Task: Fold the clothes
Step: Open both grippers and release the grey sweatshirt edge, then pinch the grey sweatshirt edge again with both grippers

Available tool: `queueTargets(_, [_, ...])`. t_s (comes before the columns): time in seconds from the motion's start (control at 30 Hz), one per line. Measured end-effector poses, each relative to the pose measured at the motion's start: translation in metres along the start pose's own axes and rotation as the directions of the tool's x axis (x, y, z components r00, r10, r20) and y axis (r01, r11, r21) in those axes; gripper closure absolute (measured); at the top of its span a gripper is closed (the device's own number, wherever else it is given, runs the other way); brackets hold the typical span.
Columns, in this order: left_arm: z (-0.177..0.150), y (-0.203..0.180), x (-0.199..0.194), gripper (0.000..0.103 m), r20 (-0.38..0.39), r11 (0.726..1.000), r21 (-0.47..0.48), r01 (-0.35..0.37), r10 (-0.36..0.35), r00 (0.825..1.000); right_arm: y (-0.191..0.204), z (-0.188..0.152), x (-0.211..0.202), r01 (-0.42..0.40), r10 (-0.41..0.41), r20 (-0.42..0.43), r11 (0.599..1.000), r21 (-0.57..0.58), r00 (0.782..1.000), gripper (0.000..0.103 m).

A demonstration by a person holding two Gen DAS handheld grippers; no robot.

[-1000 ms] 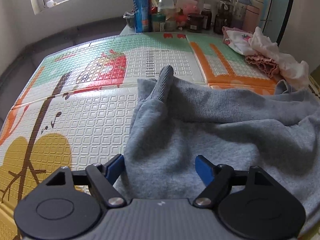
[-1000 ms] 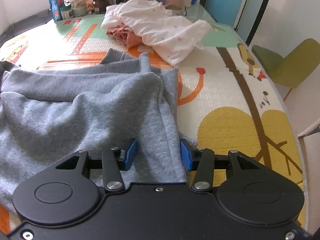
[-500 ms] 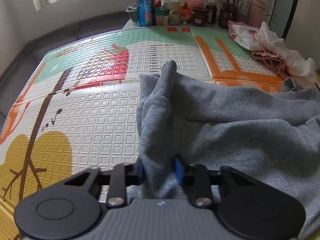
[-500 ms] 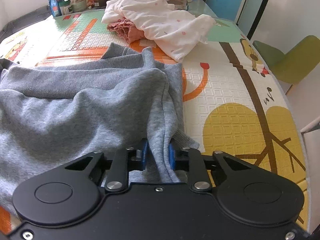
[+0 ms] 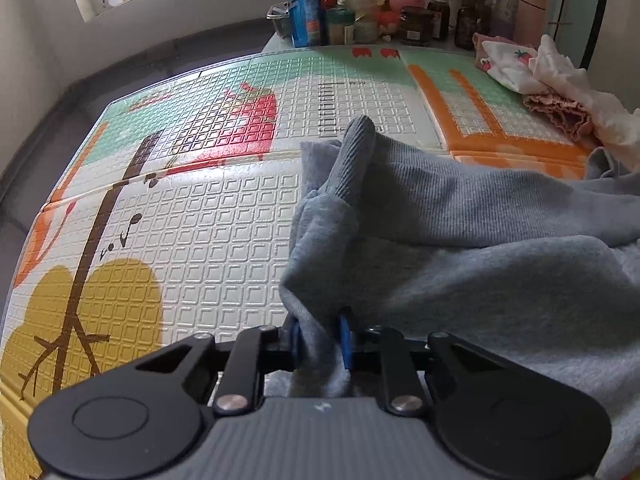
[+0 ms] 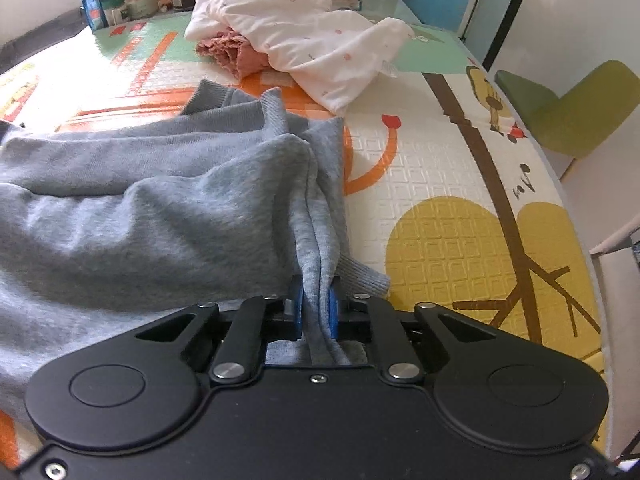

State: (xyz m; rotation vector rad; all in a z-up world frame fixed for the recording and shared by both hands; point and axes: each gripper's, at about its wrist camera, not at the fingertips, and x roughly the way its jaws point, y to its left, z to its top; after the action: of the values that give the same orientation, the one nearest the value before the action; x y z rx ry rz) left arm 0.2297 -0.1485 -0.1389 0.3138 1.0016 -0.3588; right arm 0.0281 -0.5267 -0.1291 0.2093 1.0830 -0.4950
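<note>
Grey sweatshirt point(image 5: 460, 272) lies rumpled on patterned play mat point(image 5: 208, 240). Left gripper point(image 5: 320, 340) pinches its left edge; right gripper point(image 6: 314, 308) pinches a gathered right-side fold.

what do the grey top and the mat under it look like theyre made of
Grey top: soft, matte knit, likely cotton fleece; it drapes in thick folds, with a ribbed band. Mat: probably foam with a slightly glossy printed skin; embossed squares catch the light. Both tongs, left and right, pinch the top.
</note>
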Motion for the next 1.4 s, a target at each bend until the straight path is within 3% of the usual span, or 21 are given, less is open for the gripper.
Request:
queueTargets(0.07, [0.002, 0.001, -0.007, 0.075, 0.019, 1.000, -0.002, 0.005, -0.005, 1.000, 0.000, 0.003, -0.006, 0.021, -0.021, 0.003, 1.000, 0.001, 1.000, 0.076])
queueTargets(0.17, [0.007, -0.002, -0.018, 0.067, 0.054, 1.000, 0.003, 0.005, -0.005, 0.999, 0.005, 0.008, -0.019, 0.045, -0.044, 0.047, 0.999, -0.029, 0.998, 0.074])
queueTargets(0.23, [0.013, -0.006, -0.027, 0.053, 0.085, 1.000, 0.005, 0.018, -0.018, 0.996, 0.010, 0.014, -0.029, 0.035, -0.032, 0.071, 0.998, -0.043, 0.997, 0.073])
queueTargets(0.33, [0.024, -0.014, -0.040, 0.035, 0.138, 0.999, 0.031, 0.039, -0.043, 0.990, 0.018, 0.028, -0.041, 0.008, -0.002, 0.108, 0.999, -0.053, 0.994, 0.063])
queueTargets(0.53, [0.053, -0.039, -0.042, 0.027, 0.169, 0.994, 0.112, 0.017, -0.036, 0.985, 0.039, 0.061, -0.039, -0.027, 0.037, 0.129, 0.997, -0.076, 0.991, 0.061])
queueTargets(1.03, [0.078, -0.043, 0.026, 0.023, 0.044, 0.991, 0.134, -0.029, 0.023, 0.999, 0.028, 0.089, 0.032, 0.016, -0.014, 0.051, 0.999, -0.043, 0.999, 0.061])
queueTargets(1.1, [0.079, -0.040, 0.030, 0.022, 0.041, 0.993, 0.116, -0.021, 0.017, 0.999, 0.026, 0.090, 0.034, 0.010, -0.008, 0.046, 1.000, -0.030, 0.999, 0.065])
queueTargets(1.17, [0.080, -0.037, 0.032, 0.022, 0.046, 0.995, 0.095, -0.023, 0.019, 0.999, 0.024, 0.091, 0.037, 0.004, -0.003, 0.042, 1.000, -0.016, 0.999, 0.080])
queueTargets(1.27, [0.080, -0.030, 0.033, 0.027, 0.053, 0.998, 0.067, -0.020, 0.017, 0.998, 0.021, 0.092, 0.041, -0.005, 0.005, 0.036, 1.000, 0.005, 0.999, 0.086])
queueTargets(1.3, [0.080, -0.028, 0.034, 0.038, 0.042, 0.998, 0.059, -0.008, 0.005, 0.999, 0.020, 0.093, 0.042, -0.008, 0.008, 0.034, 1.000, 0.012, 0.999, 0.087])
queueTargets(1.33, [0.080, -0.026, 0.036, 0.056, 0.029, 0.999, 0.051, 0.006, -0.008, 1.000, 0.019, 0.093, 0.044, -0.011, 0.011, 0.032, 1.000, 0.018, 0.999, 0.089])
queueTargets(1.37, [0.081, -0.025, 0.037, 0.063, 0.025, 0.999, 0.046, 0.020, -0.021, 0.999, 0.018, 0.094, 0.045, -0.014, 0.014, 0.030, 1.000, 0.025, 0.999, 0.091])
queueTargets(1.4, [0.081, -0.025, 0.037, 0.080, 0.022, 0.999, 0.042, 0.033, -0.034, 0.999, 0.018, 0.094, 0.046, -0.017, 0.016, 0.028, 0.999, 0.032, 0.999, 0.091])
